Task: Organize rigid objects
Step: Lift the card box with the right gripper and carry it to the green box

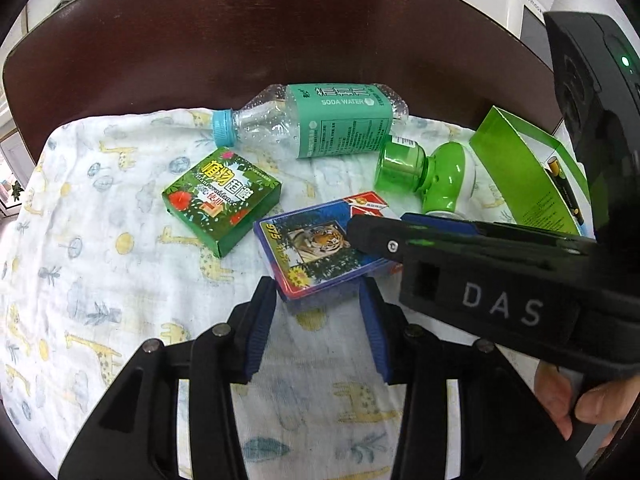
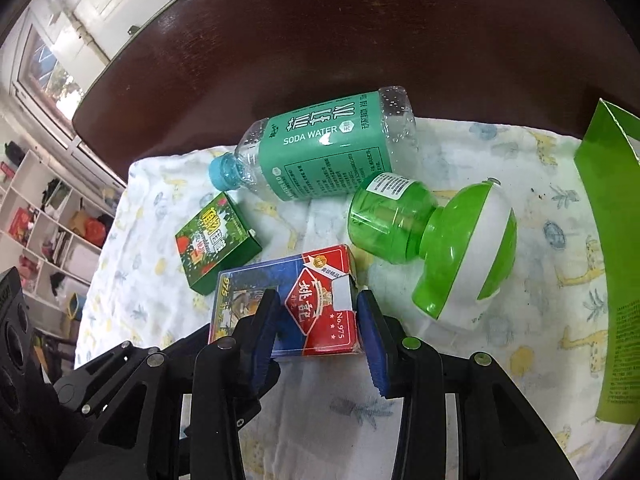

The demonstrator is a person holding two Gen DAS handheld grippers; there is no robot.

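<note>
A blue and red playing-card box [image 1: 316,256] with a tiger picture lies on the giraffe-print cloth [image 1: 100,260]. My left gripper [image 1: 318,284] has its blue pad tips against both sides of the box's near end. From the right, a black finger [image 1: 372,240] of the other gripper reaches over the box's far end. In the right wrist view my right gripper [image 2: 318,294] is shut on the red end of the card box [image 2: 320,308], one pad on each side. The left gripper's black frame shows at the lower left there.
On the cloth behind lie a soda water bottle [image 1: 344,120], a green patterned card box [image 1: 220,200] and a green and white plug-in bottle [image 2: 432,248]. A green carton [image 2: 612,260] stands at the right. Dark wooden table [image 1: 280,40] lies beyond. A hand [image 1: 580,400] holds the right gripper.
</note>
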